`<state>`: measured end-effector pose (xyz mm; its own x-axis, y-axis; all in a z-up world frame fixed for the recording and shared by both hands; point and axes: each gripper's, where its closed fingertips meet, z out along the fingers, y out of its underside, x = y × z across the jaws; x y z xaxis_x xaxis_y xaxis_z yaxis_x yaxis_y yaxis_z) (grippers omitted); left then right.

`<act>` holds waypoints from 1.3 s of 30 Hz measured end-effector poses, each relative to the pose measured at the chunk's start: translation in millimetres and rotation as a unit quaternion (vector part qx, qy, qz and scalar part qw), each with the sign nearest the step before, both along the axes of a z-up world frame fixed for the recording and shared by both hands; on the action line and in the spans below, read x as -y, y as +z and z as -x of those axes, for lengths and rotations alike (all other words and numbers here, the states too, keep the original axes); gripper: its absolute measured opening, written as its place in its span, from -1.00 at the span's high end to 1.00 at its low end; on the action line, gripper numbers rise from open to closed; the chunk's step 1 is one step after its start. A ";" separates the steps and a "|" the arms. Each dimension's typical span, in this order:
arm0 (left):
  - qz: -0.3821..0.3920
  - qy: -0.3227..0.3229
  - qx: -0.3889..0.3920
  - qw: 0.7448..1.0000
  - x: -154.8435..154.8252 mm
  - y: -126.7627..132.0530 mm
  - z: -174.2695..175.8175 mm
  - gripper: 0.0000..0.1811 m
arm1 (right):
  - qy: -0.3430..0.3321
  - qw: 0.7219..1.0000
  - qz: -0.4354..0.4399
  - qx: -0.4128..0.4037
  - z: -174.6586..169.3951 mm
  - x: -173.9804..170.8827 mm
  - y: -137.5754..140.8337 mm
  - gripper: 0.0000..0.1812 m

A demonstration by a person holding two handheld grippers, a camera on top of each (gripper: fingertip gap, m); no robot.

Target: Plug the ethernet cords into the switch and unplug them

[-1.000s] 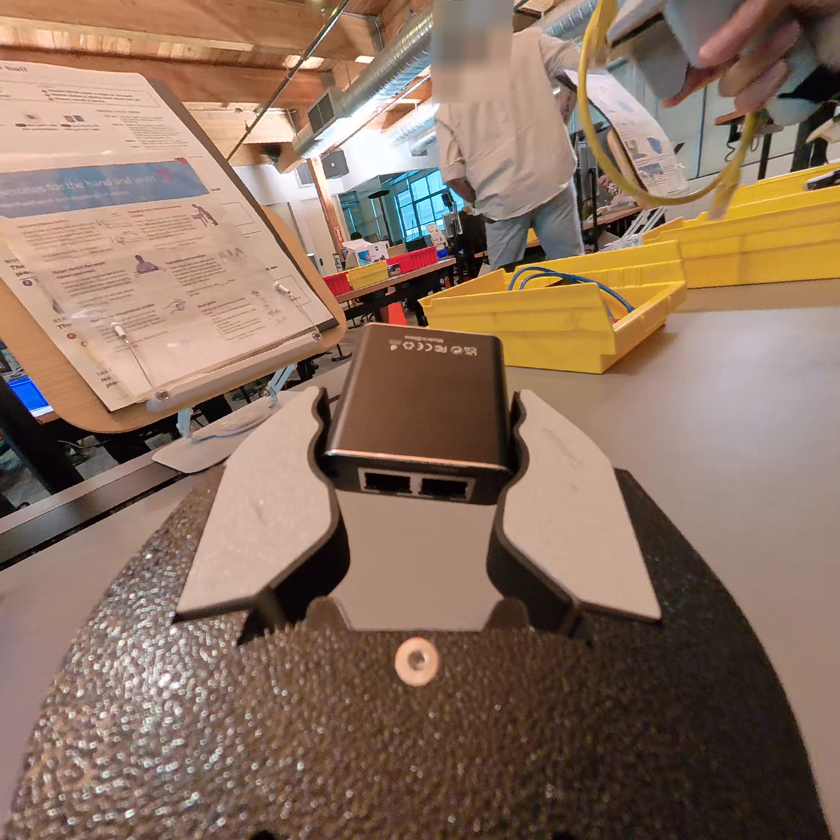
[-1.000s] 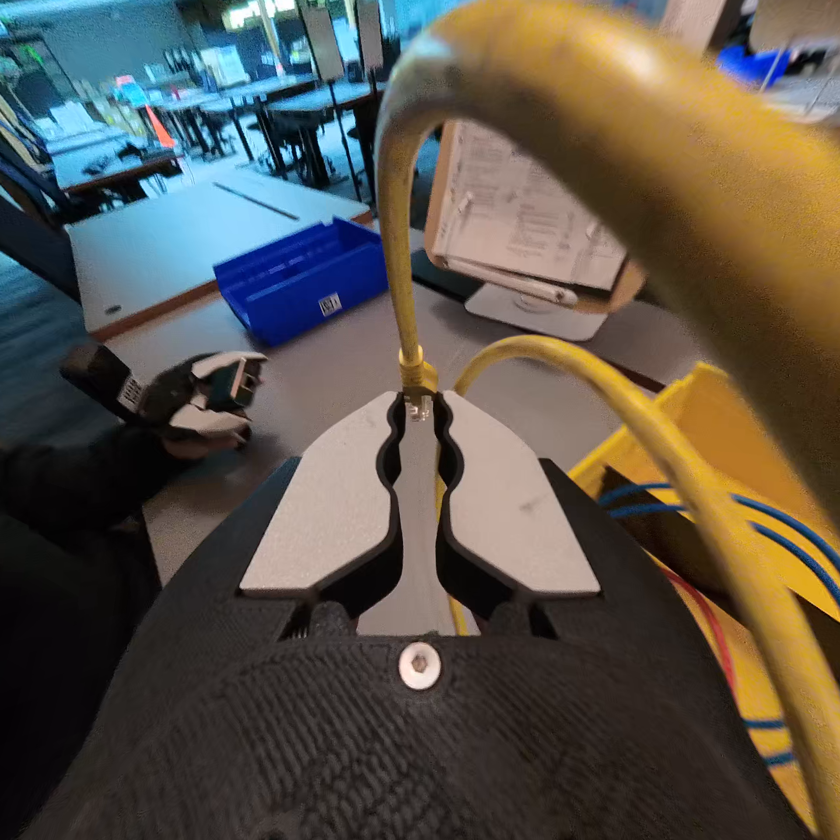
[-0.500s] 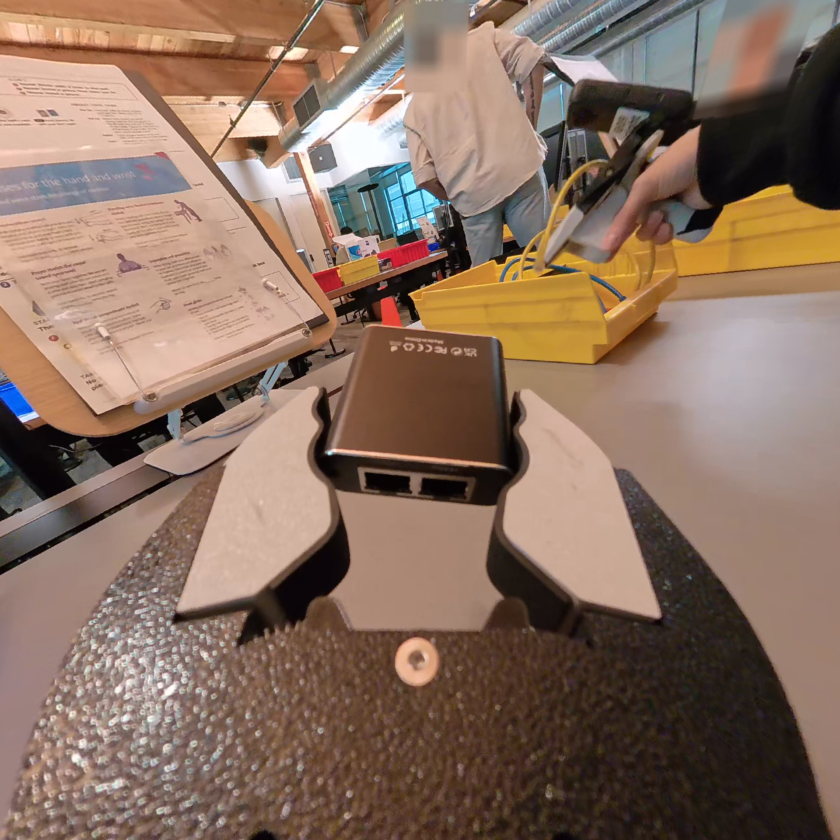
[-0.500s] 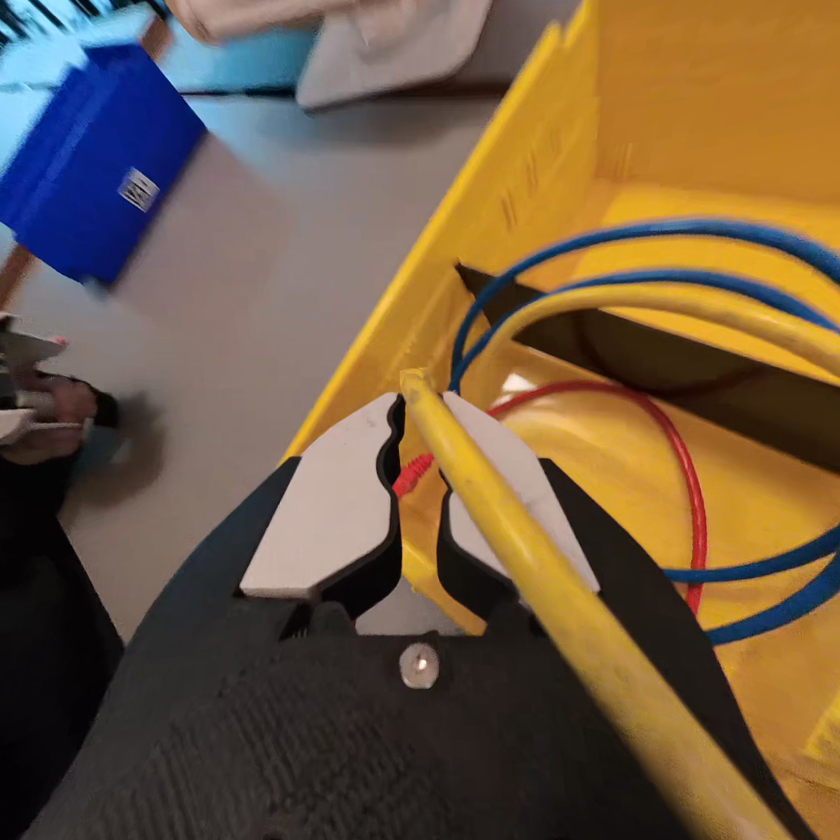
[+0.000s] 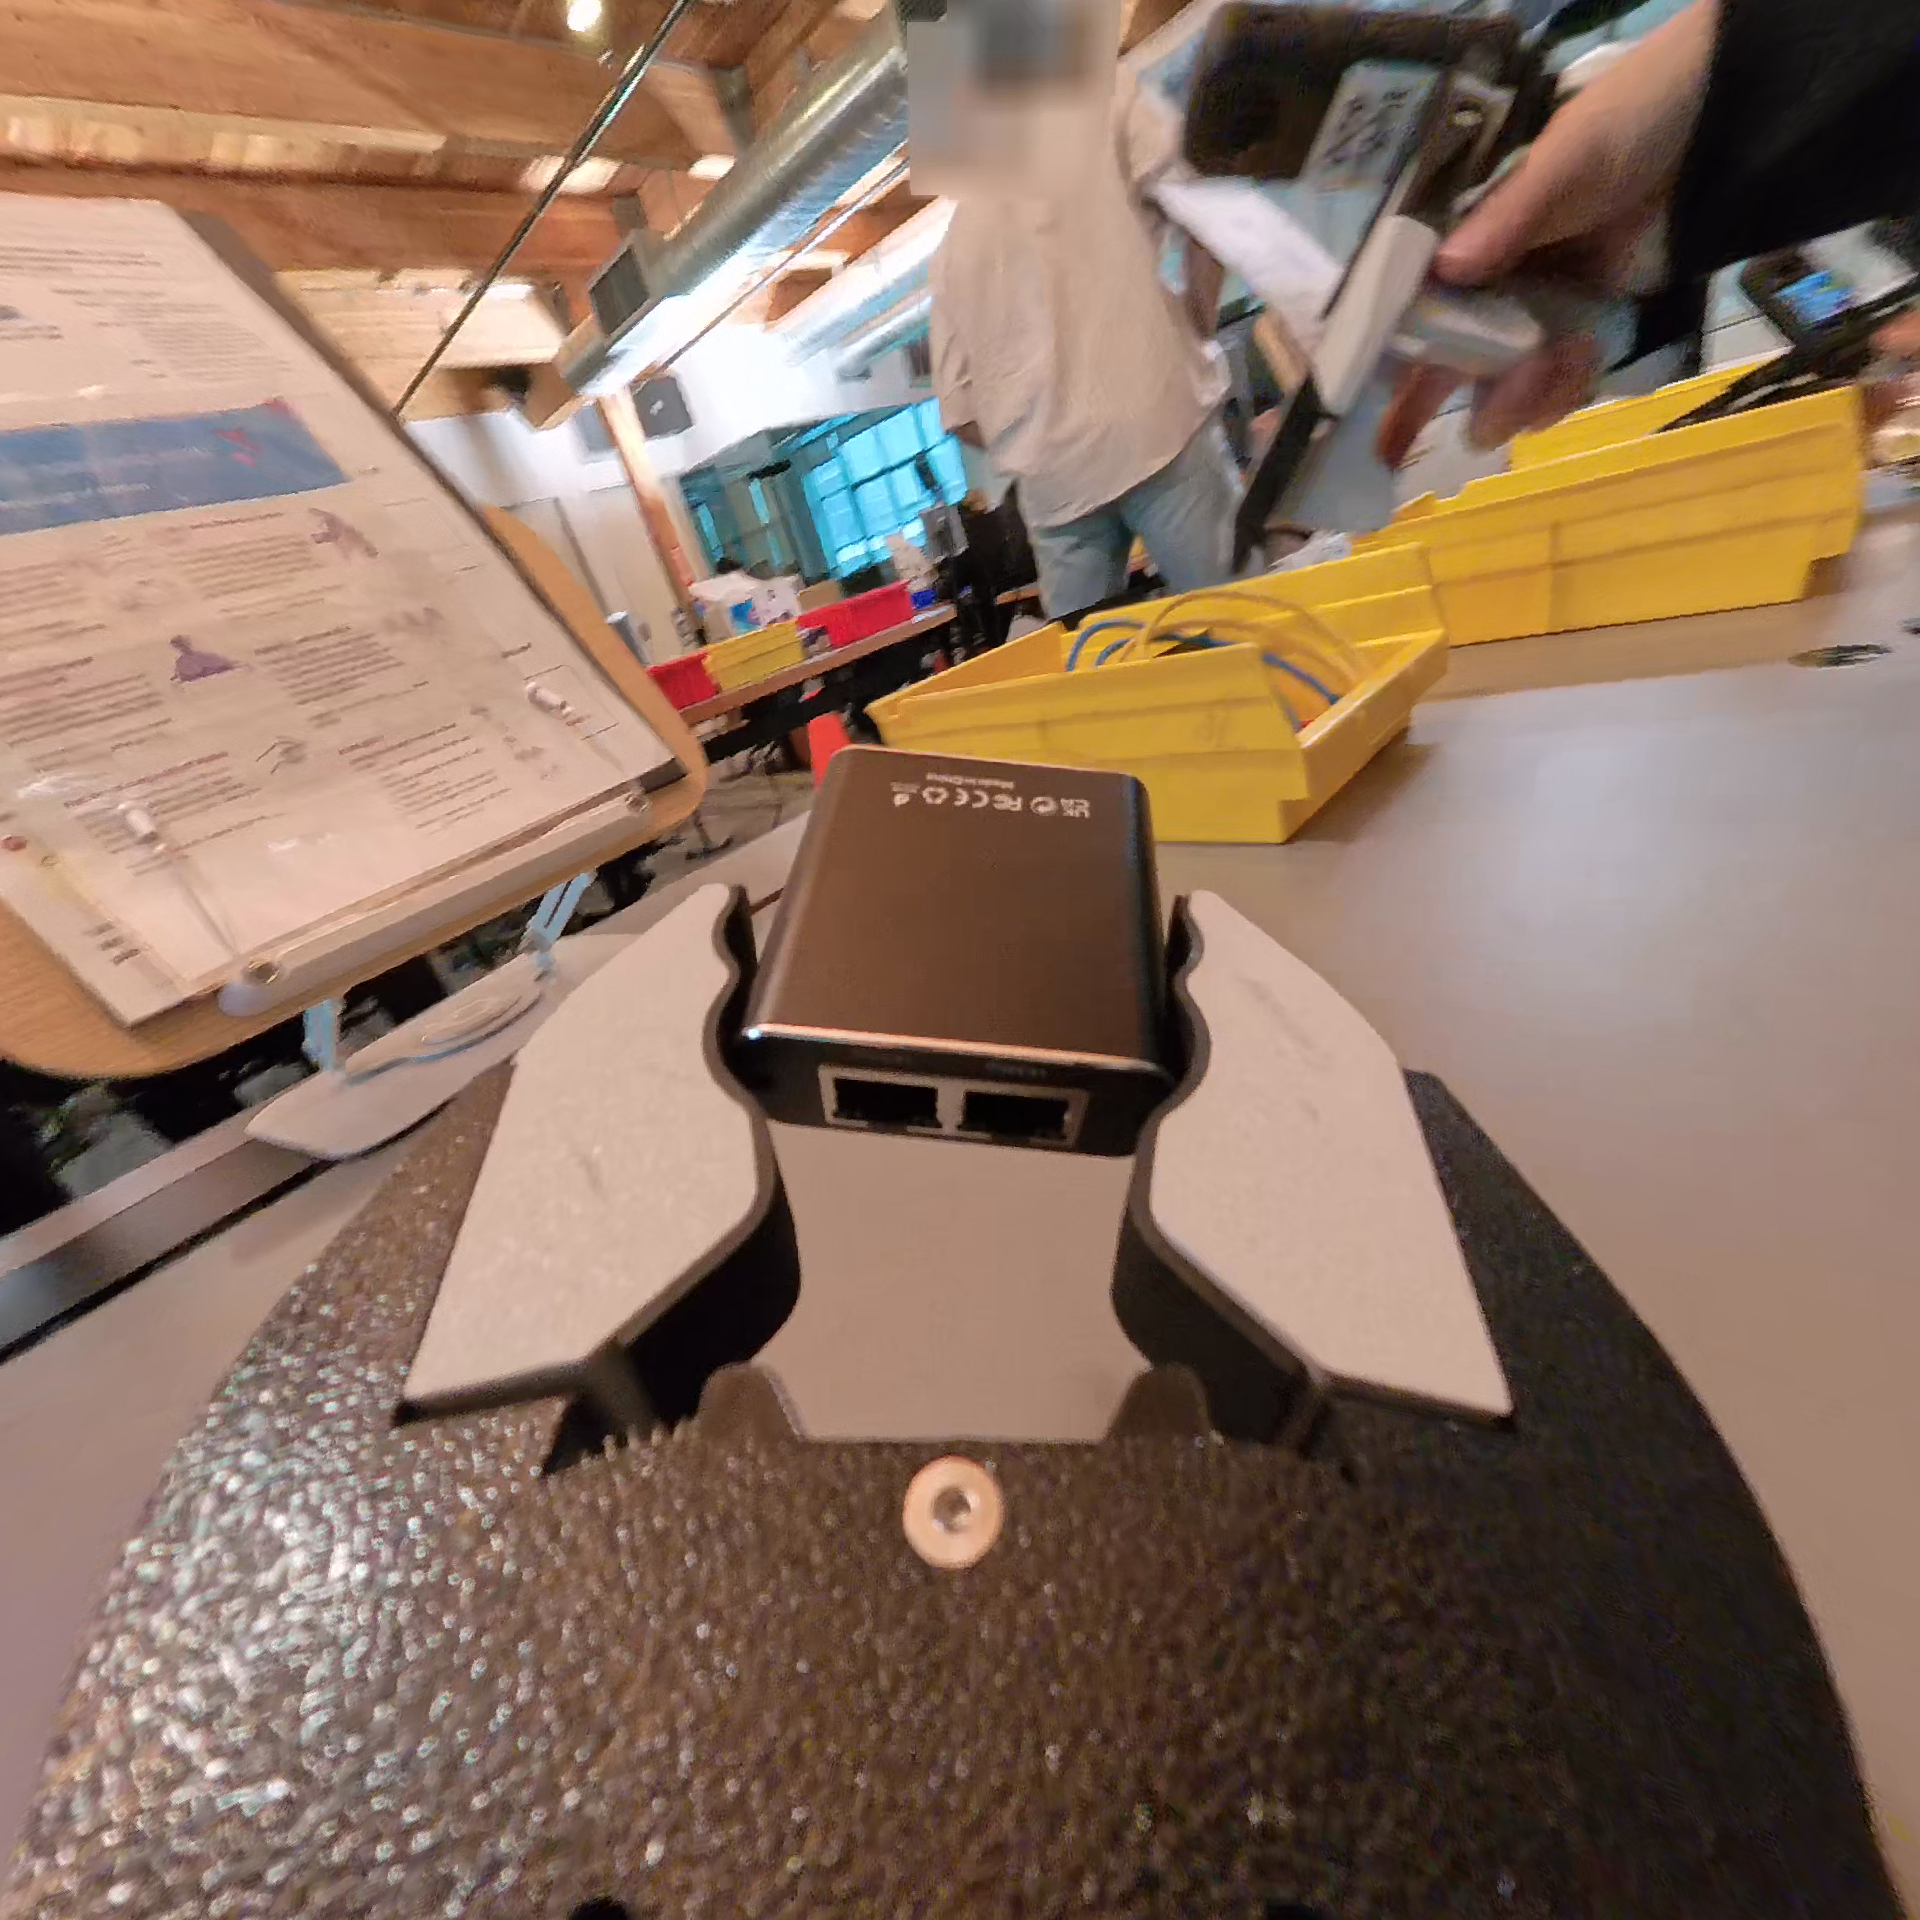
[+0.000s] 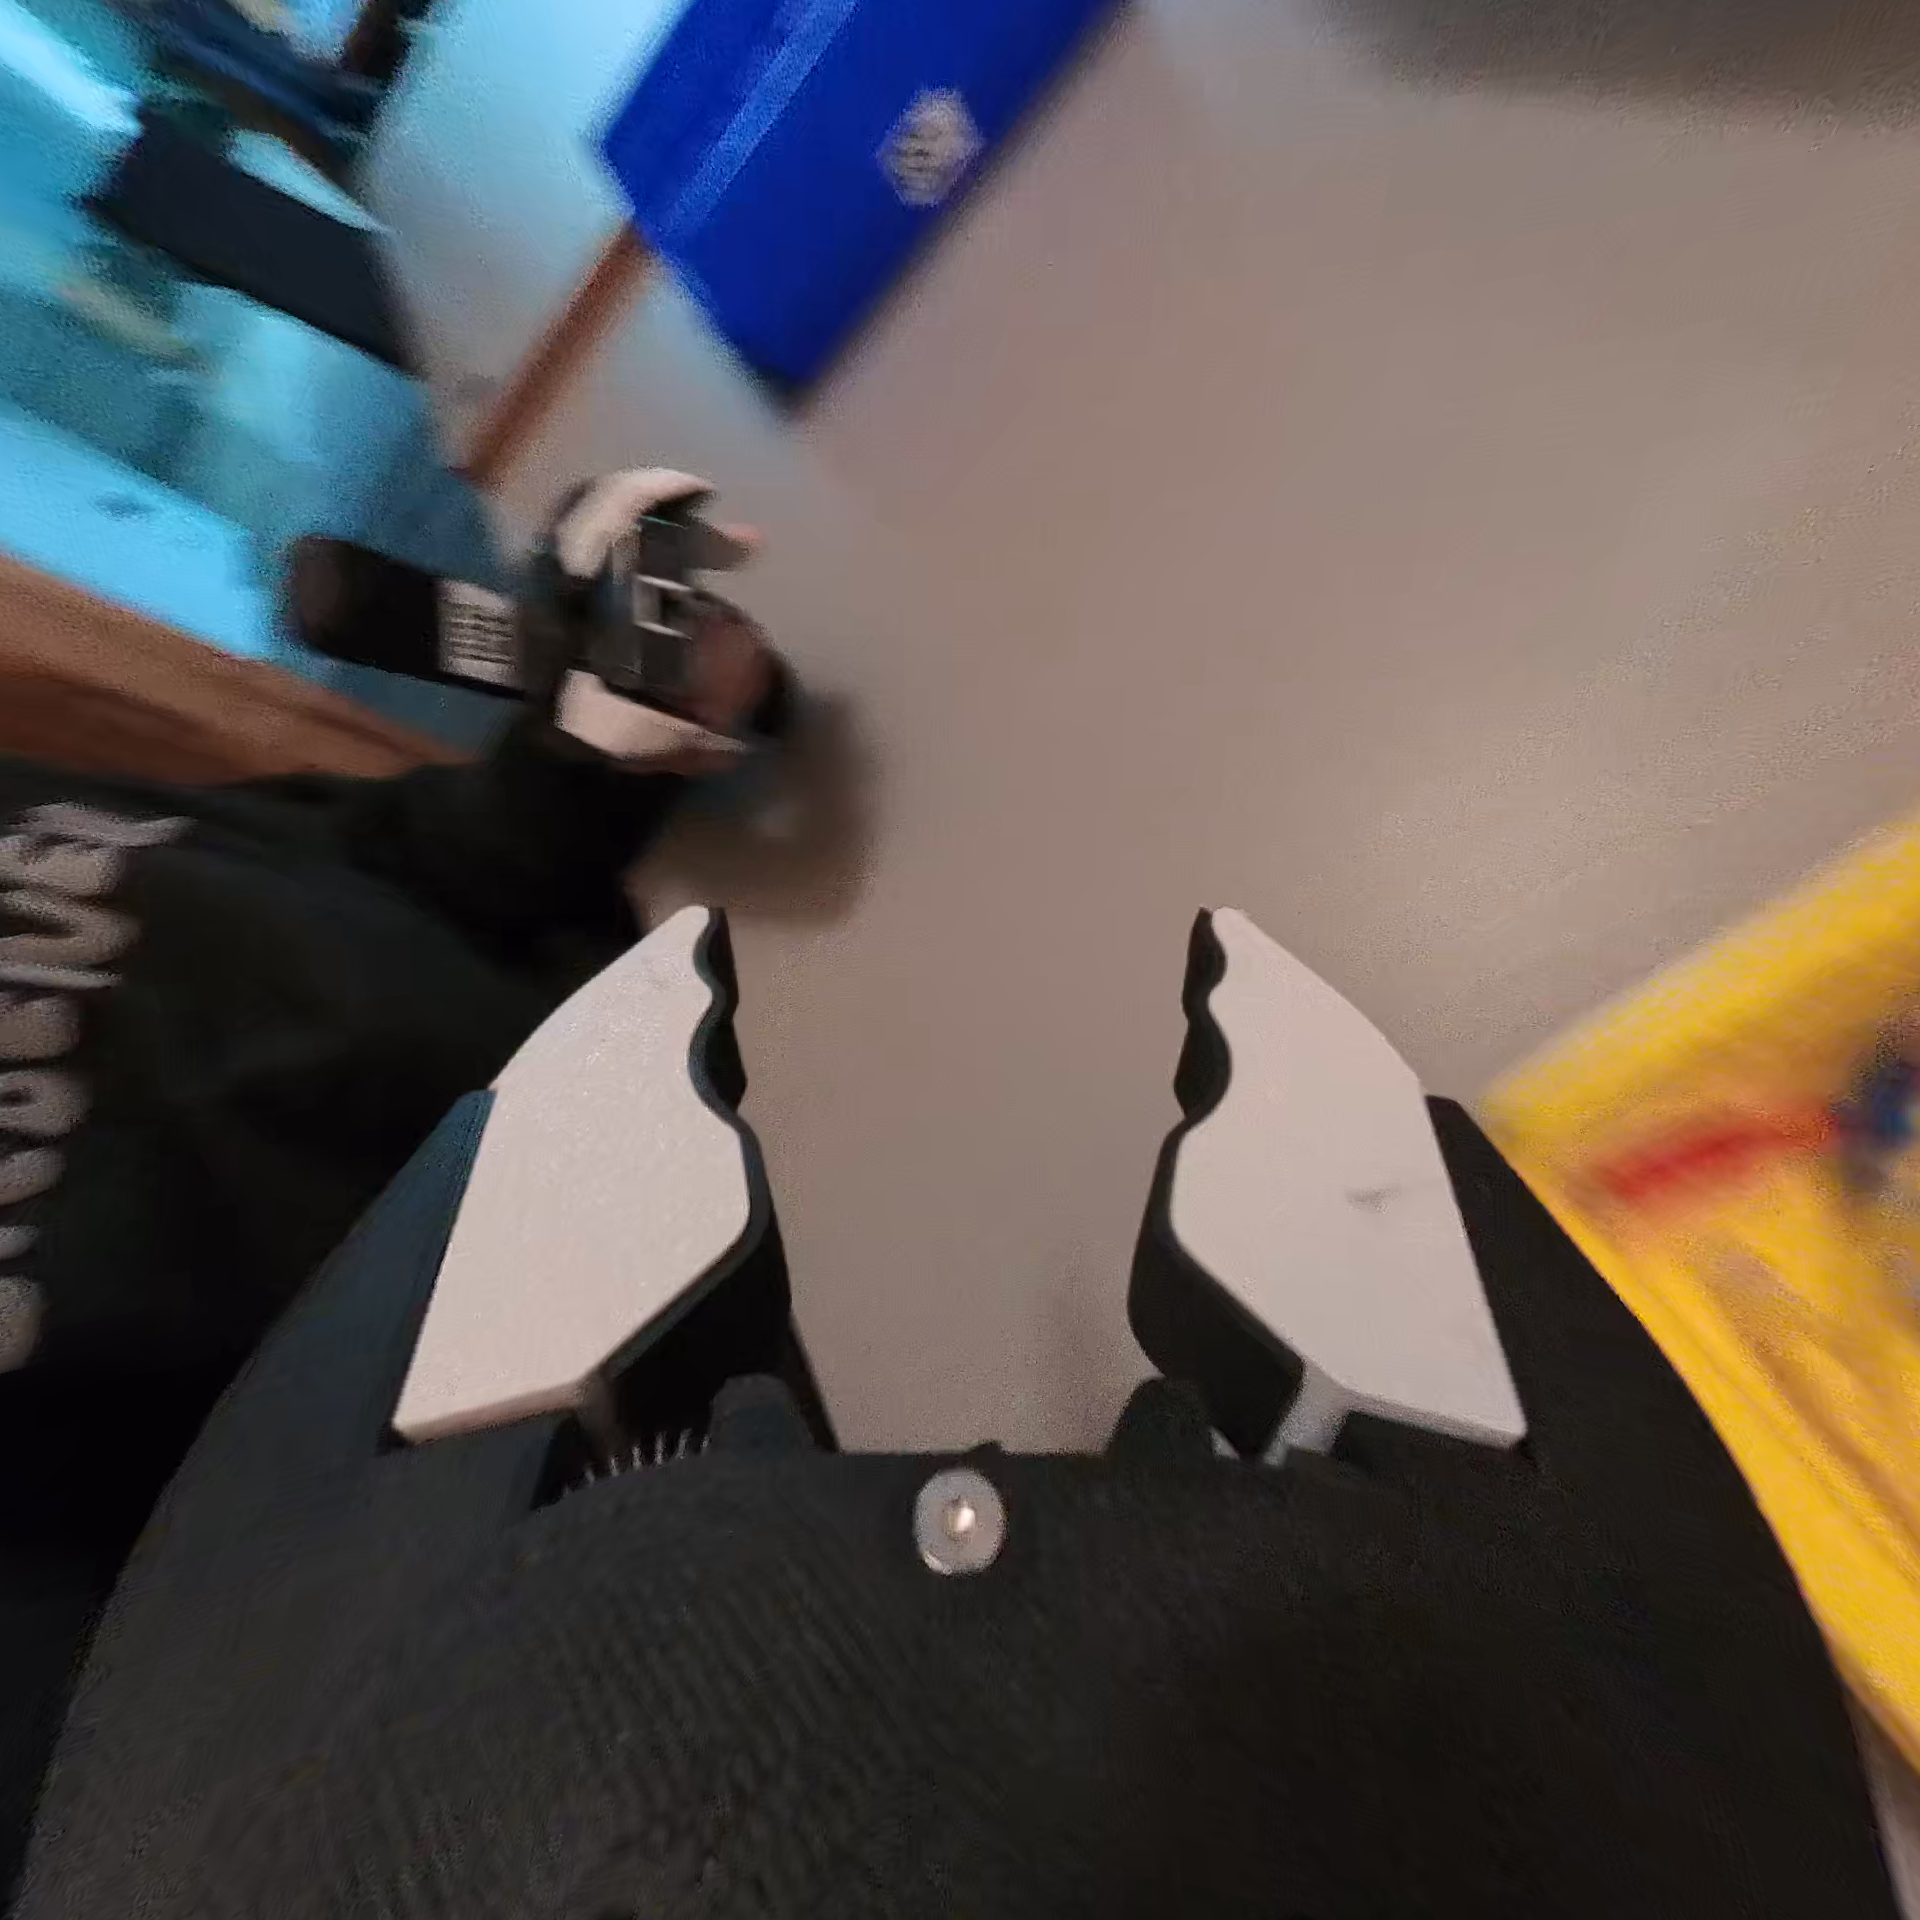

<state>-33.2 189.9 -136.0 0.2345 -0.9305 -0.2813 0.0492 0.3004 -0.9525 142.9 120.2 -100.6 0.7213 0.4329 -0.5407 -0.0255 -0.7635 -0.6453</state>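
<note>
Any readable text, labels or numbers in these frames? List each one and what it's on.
I don't copy out writing; this is where it stands.
switch: one small white row of print and marks on its top.
instruction sheet on the stand: printed text under a blue banner, blurred.
blue bin: white label, too blurred to read.
black clothing: pale print, too blurred to read.

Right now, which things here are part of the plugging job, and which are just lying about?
Job:
switch, clamped in the left gripper
yellow bin holding the cords
right gripper, open and empty

Lying about:
blue bin
document stand
farther yellow bins
</note>
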 end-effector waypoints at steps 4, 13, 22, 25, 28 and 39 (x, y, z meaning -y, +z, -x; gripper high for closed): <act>-0.066 -0.069 0.014 0.995 33.4 6.5 -4.9 0.18 | 0.092 0.985 0.026 -0.145 113.2 1.5 -2.4 0.03; -0.134 -0.097 -0.004 0.986 54.6 0.7 -8.6 0.18 | 0.192 0.969 0.080 -0.132 223.1 -10.2 -56.8 0.15; -0.157 -0.048 -0.014 0.986 45.3 -4.3 -10.6 0.13 | 0.192 0.980 0.055 -0.021 186.9 -31.3 -54.7 0.71; -0.105 -0.053 0.000 0.993 38.0 -0.9 -6.6 0.13 | 0.082 0.987 0.021 0.138 100.0 -69.8 -45.3 0.71; -0.068 -0.055 0.021 0.996 31.5 4.4 -2.4 0.18 | -0.042 0.931 0.008 0.362 -29.0 -102.5 -24.2 0.71; -0.065 -0.034 -0.009 0.997 22.7 -4.5 -5.7 0.30 | -0.026 0.804 0.163 0.571 -210.3 -138.3 -59.8 0.71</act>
<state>-27.5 167.2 -140.5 0.1663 -0.8998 -0.4035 0.0574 0.4173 -0.9070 353.2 258.5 -160.4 0.8404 0.3561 0.4086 0.4049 -0.9136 -0.0366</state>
